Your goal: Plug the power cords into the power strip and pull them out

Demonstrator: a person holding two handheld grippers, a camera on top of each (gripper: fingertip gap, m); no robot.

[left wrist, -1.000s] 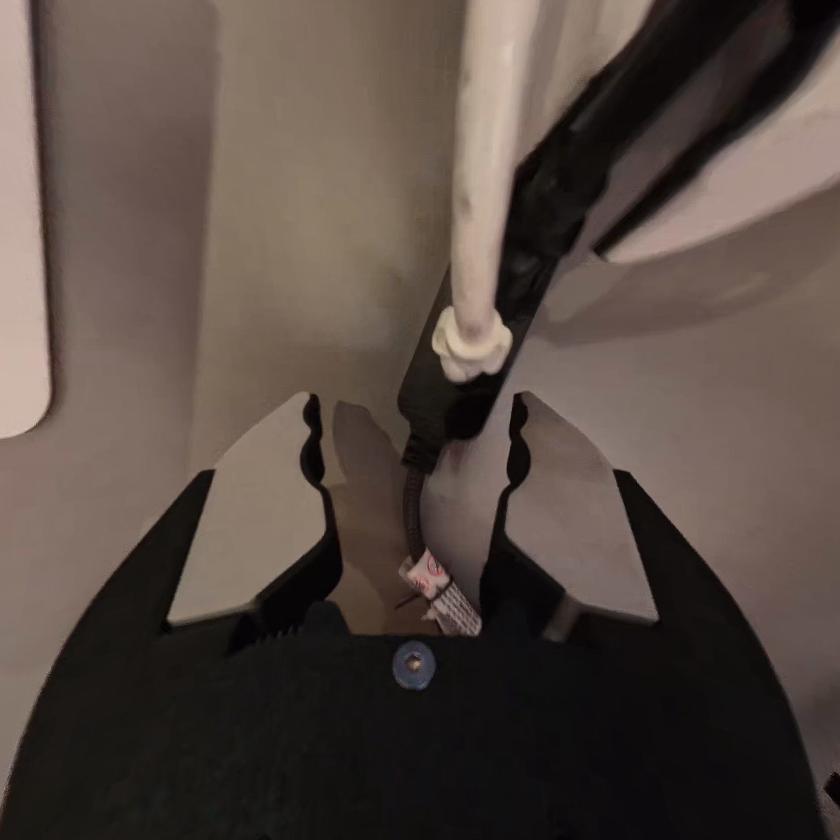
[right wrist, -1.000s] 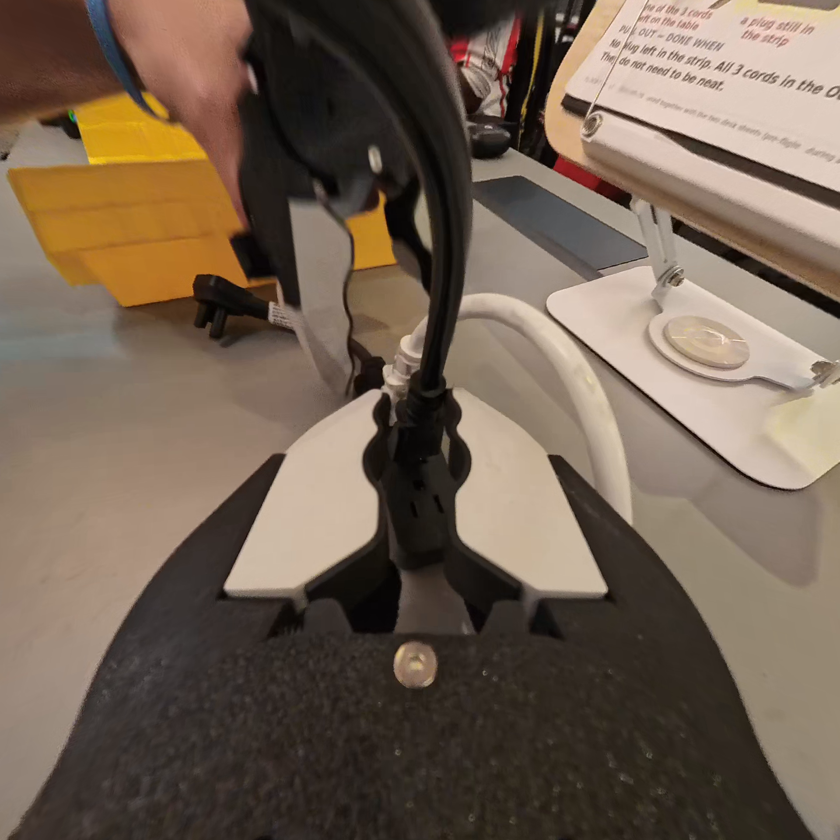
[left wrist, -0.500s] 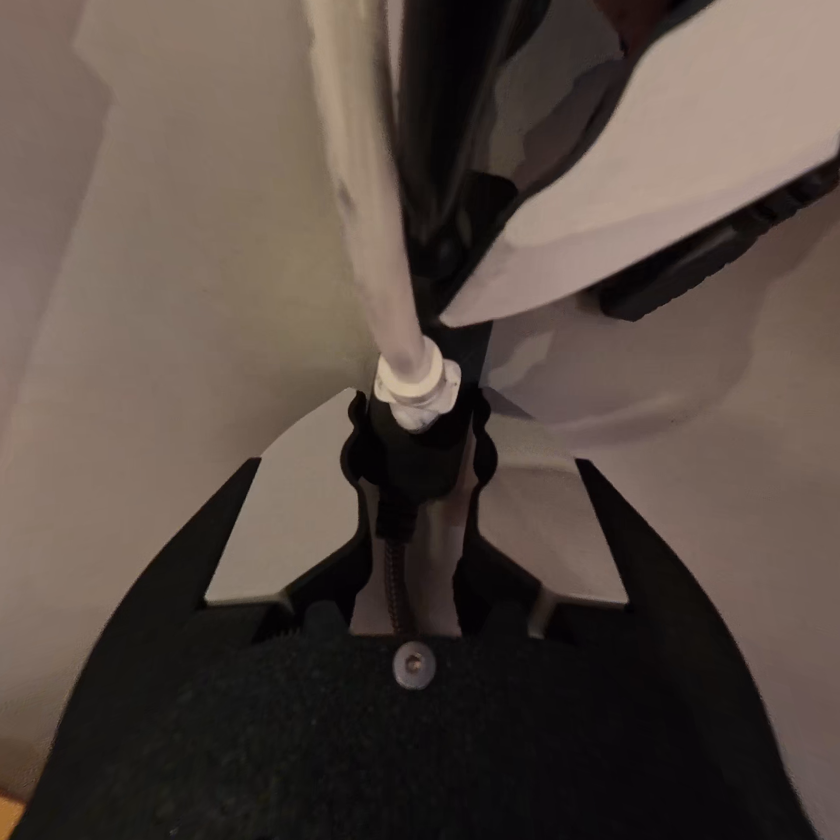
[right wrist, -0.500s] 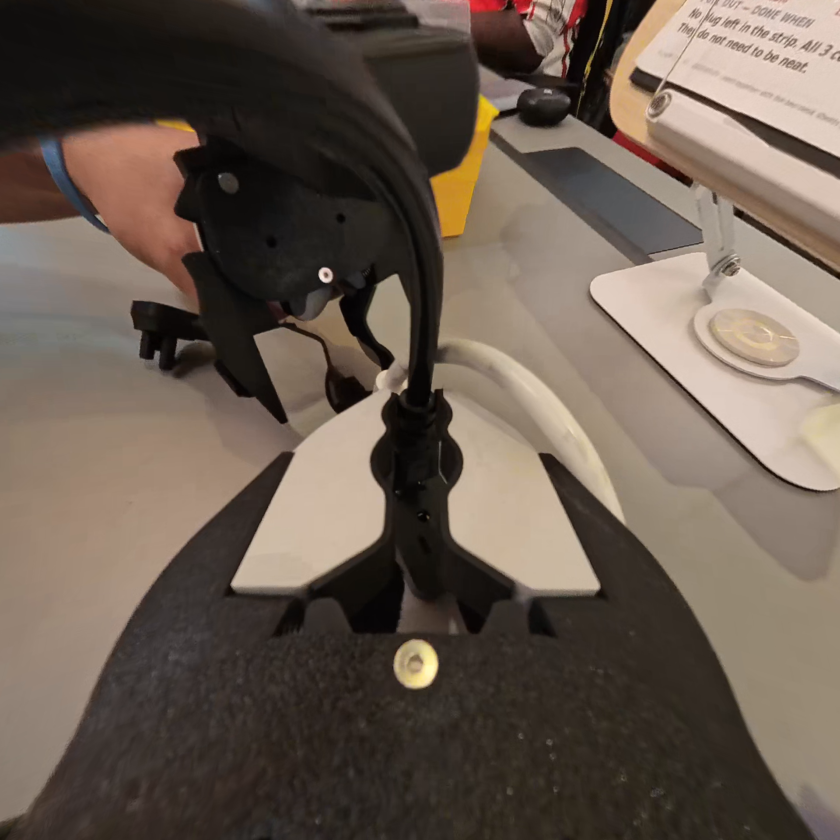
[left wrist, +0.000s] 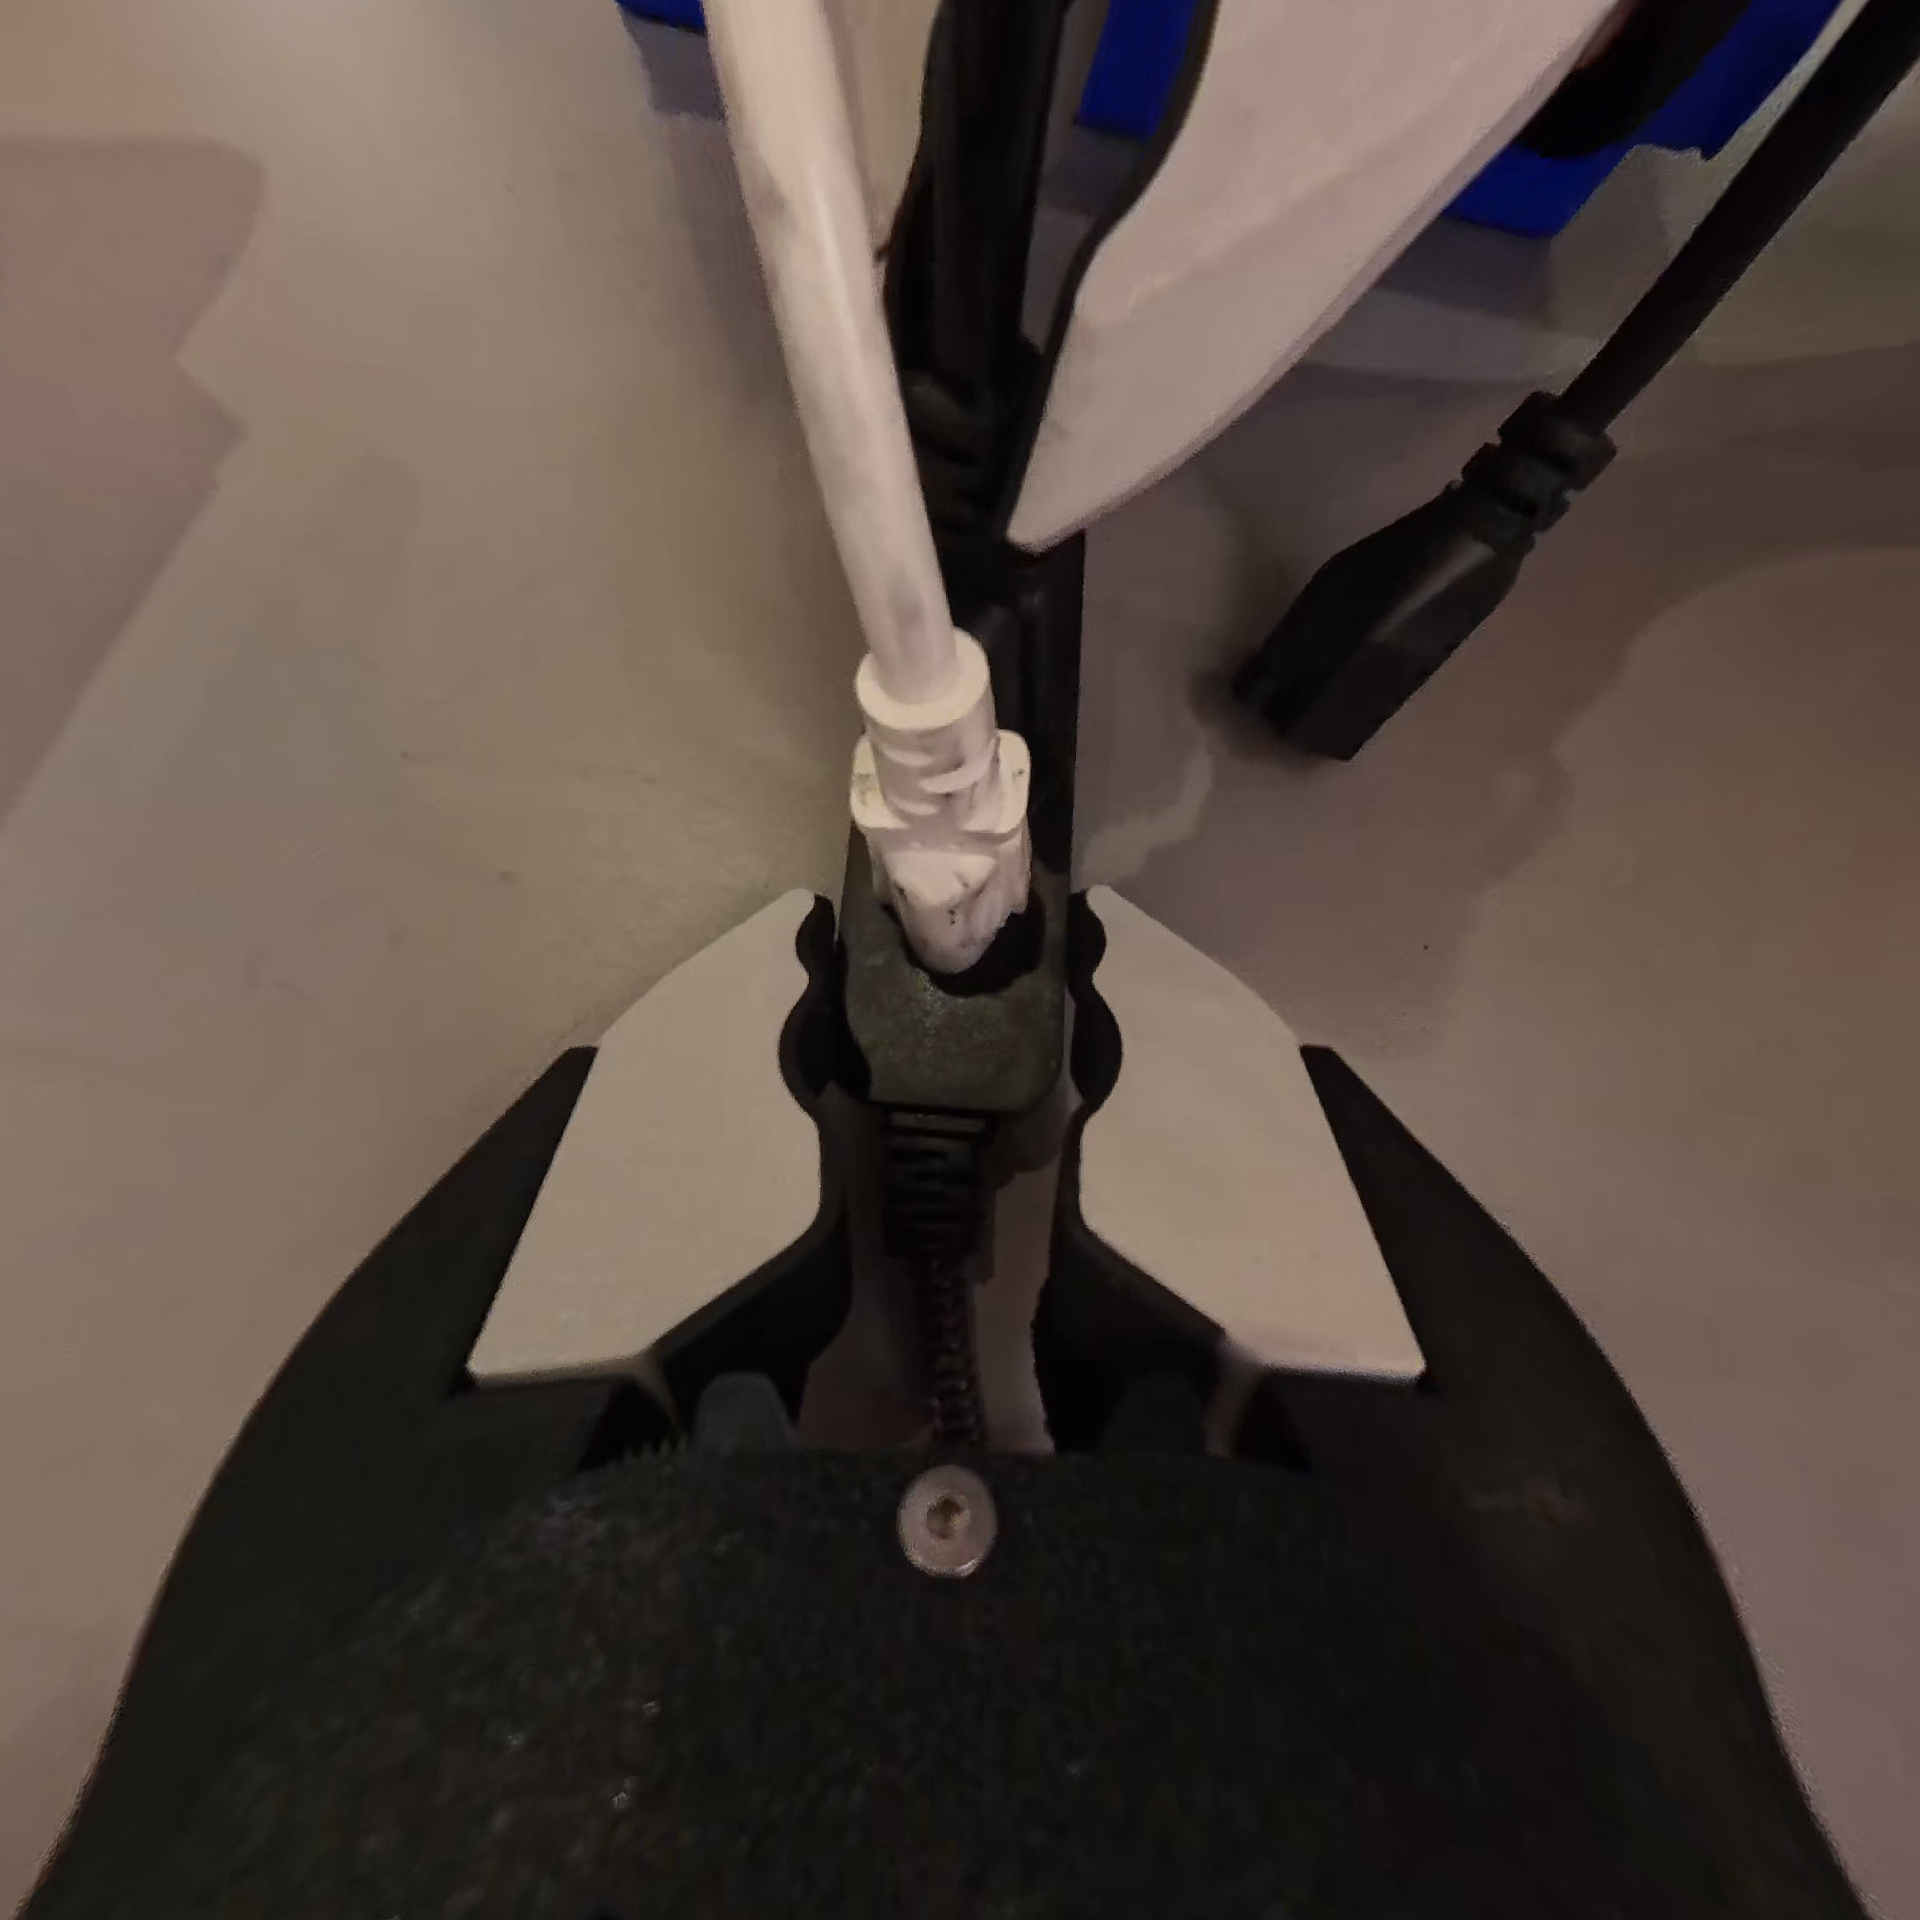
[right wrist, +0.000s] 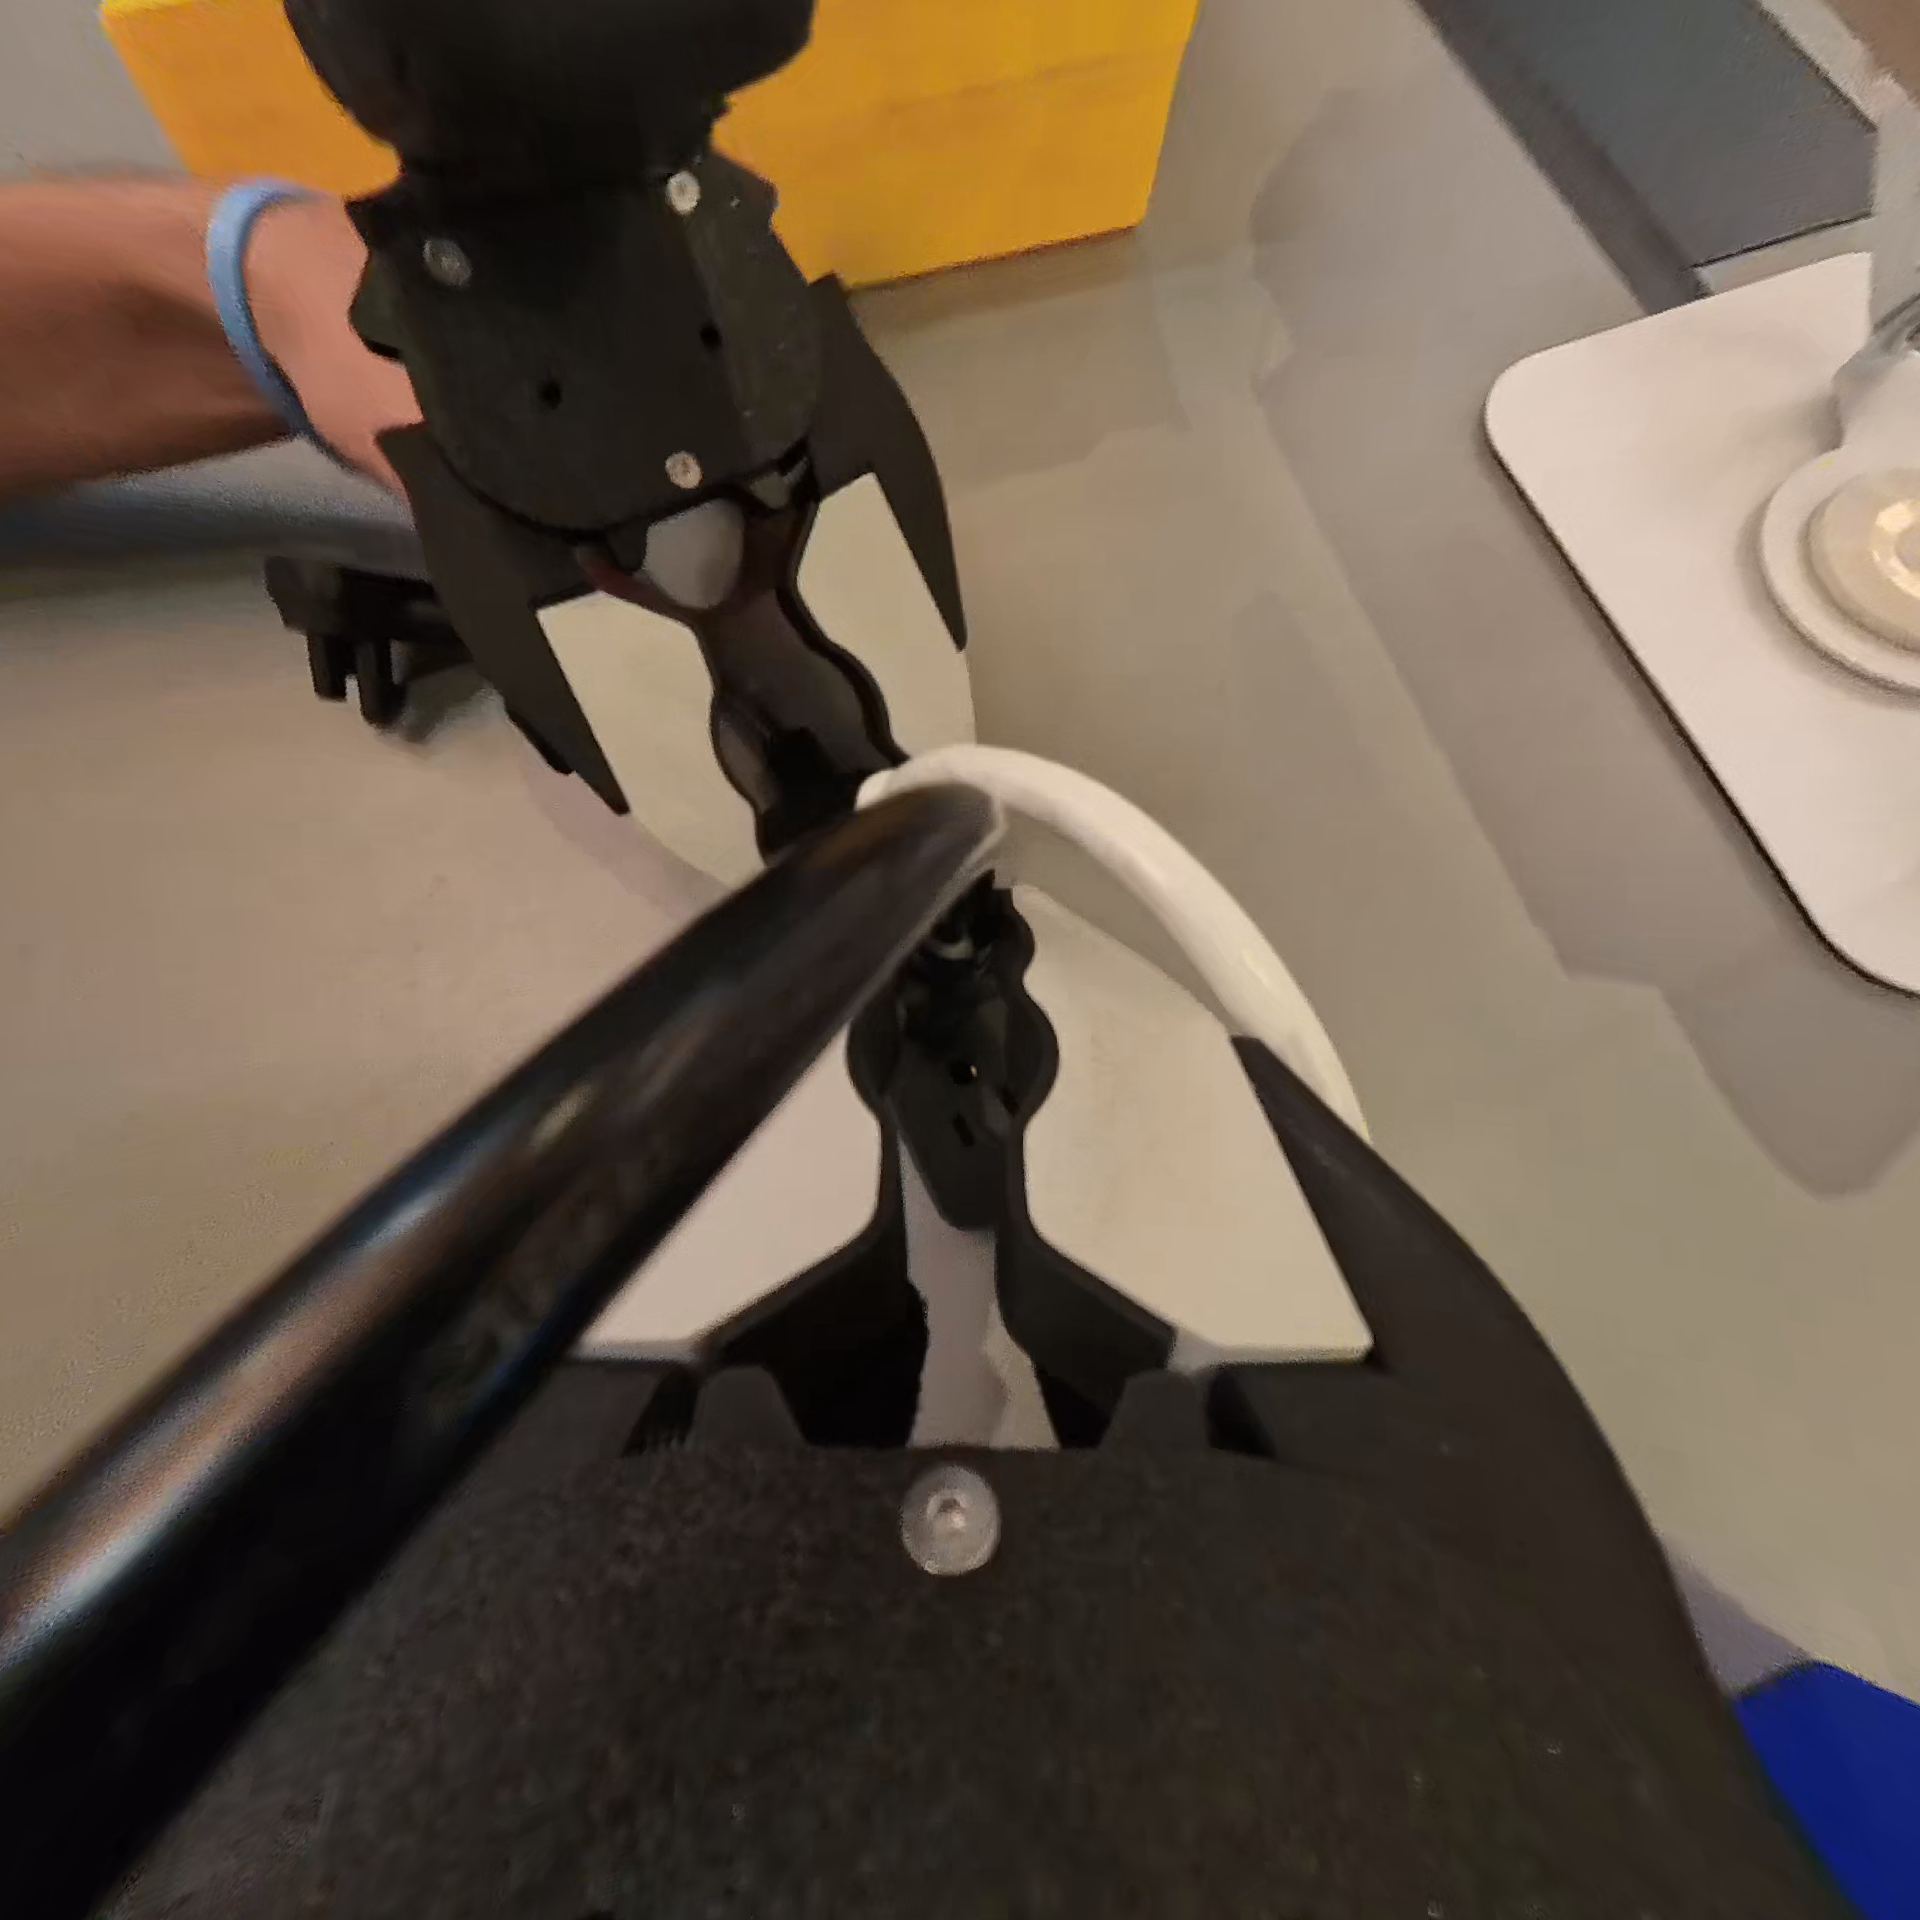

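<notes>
A narrow black power strip point(left wrist: 951, 1023) is held at both ends. My left gripper point(left wrist: 951, 904) is shut on its cord end, where a braided cord point(left wrist: 951, 1340) runs back between the fingers. A white plug point(left wrist: 940, 831) with a white cord point(left wrist: 831, 312) sits in the strip just past my fingertips. A black plug point(left wrist: 956, 436) stands beyond it. My right gripper point(right wrist: 961, 935) is shut on the strip's other end point(right wrist: 961, 1101). The black cord point(right wrist: 520, 1143) sweeps across the right wrist view and hides the left fingertip. The left gripper point(right wrist: 821, 769) faces it there.
A loose black plug point(left wrist: 1403, 613) lies on the grey table, another point(right wrist: 343, 634) behind the left gripper. A yellow box point(right wrist: 935, 135) stands at the back, a white stand base point(right wrist: 1662, 520) at the right. A hand with a blue wristband point(right wrist: 239, 312) holds the left gripper. One gripper's finger ends stand about 7 centimeters off the other's.
My left gripper was open over the strip's cord end a second ago and has shut on it. The black cord has swung across the right wrist view. The right gripper stays shut.
</notes>
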